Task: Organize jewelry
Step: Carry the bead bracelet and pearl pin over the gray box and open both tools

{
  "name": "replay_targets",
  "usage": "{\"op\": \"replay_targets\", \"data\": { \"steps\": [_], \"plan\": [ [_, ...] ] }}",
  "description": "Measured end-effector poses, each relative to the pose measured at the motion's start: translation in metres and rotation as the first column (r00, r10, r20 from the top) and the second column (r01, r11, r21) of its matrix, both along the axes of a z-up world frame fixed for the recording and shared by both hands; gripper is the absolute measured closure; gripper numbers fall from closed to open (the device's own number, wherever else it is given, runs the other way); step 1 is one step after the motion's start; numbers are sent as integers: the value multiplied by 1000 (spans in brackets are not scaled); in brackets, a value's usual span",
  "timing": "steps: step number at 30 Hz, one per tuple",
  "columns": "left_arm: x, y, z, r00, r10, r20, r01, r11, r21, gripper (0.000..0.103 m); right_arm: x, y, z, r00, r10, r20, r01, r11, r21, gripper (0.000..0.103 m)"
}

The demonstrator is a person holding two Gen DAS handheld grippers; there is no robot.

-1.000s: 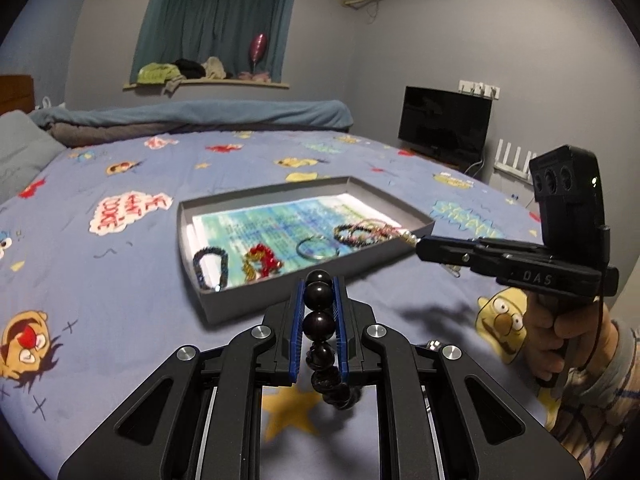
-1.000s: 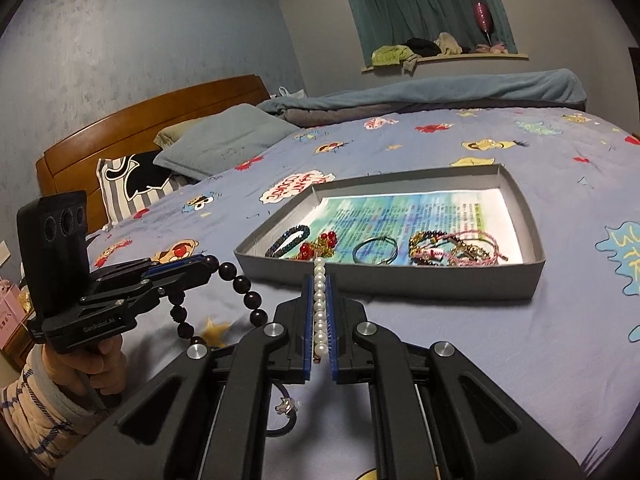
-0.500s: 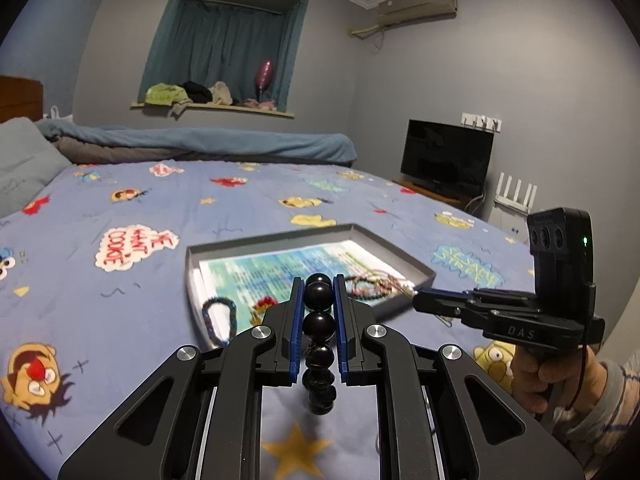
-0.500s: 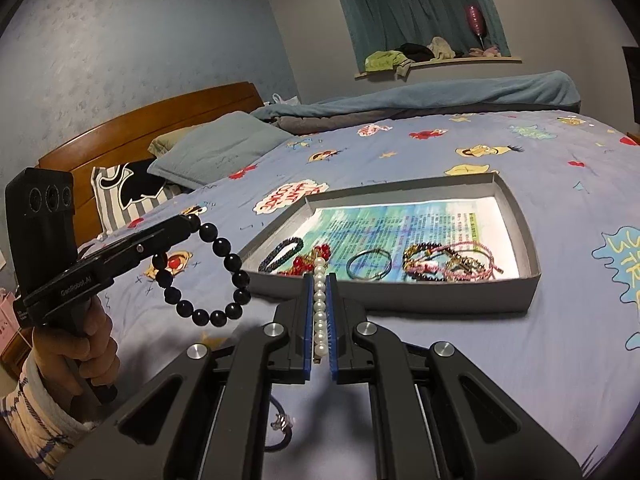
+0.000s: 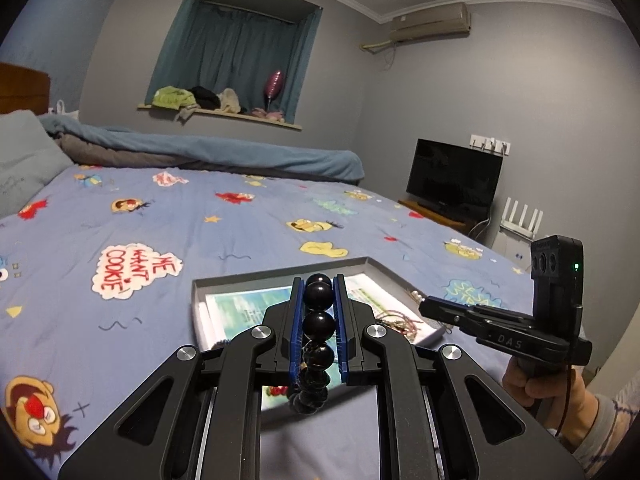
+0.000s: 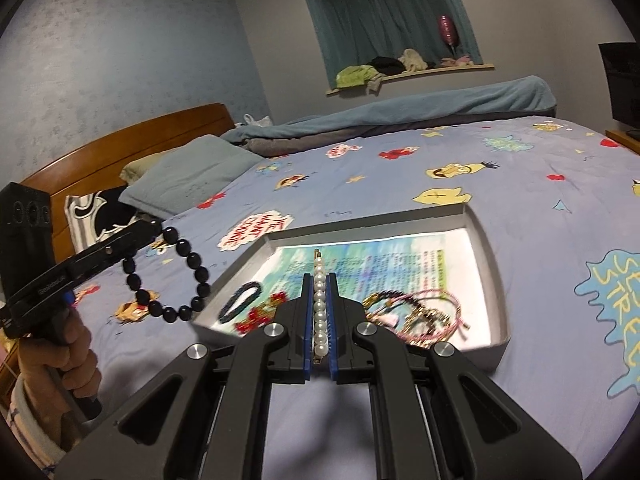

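So both hands have come up off the bed since a second ago and the grey tray [image 6: 486, 240] now sits lower in both views, which I read as the carry toward the tray, drop-off not started. The left gripper [image 5: 319, 308] is clamped on the black bead bracelet [image 6: 180, 276]; a few beads are pinched between the blue pads and the rest of the loop hangs free left of the tray. The right gripper [image 6: 319, 312] is squeezed fully closed on the pearl strand [image 6: 319, 300], which lies along the pads with its tip out front over the tray. Both point slightly down, side by side, near the tray's front edge, where other bracelets already lie
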State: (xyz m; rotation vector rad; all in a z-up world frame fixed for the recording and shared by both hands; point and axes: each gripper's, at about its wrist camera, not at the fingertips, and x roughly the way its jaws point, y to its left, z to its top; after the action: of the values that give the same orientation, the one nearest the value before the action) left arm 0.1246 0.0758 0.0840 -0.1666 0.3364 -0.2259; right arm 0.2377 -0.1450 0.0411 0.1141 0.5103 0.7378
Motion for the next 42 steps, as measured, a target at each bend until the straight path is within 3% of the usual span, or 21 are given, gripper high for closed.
{"op": "replay_targets", "data": {
  "steps": [17,23,37,39,42],
  "plan": [
    [76,15,-20,993,89,-76,-88,996,20,88,47,14,-21,996,-70,-55,66,995,-74,97],
    [98,18,-36,984,97,-146,-93,995,36,88,61,20,-28,993,-89,-75,79,990,-117,97],
    [110,20,-59,961,123,-248,-108,991,73,88,75,18,-39,984,-128,-126,110,984,-143,97],
    [108,21,-60,961,126,-246,-111,991,72,83,75,18,-38,984,-129,-125,111,984,-142,97],
    [104,21,-59,963,130,-237,-114,990,81,66,73,18,-38,985,-127,-121,109,984,-141,97]
  ]
}}
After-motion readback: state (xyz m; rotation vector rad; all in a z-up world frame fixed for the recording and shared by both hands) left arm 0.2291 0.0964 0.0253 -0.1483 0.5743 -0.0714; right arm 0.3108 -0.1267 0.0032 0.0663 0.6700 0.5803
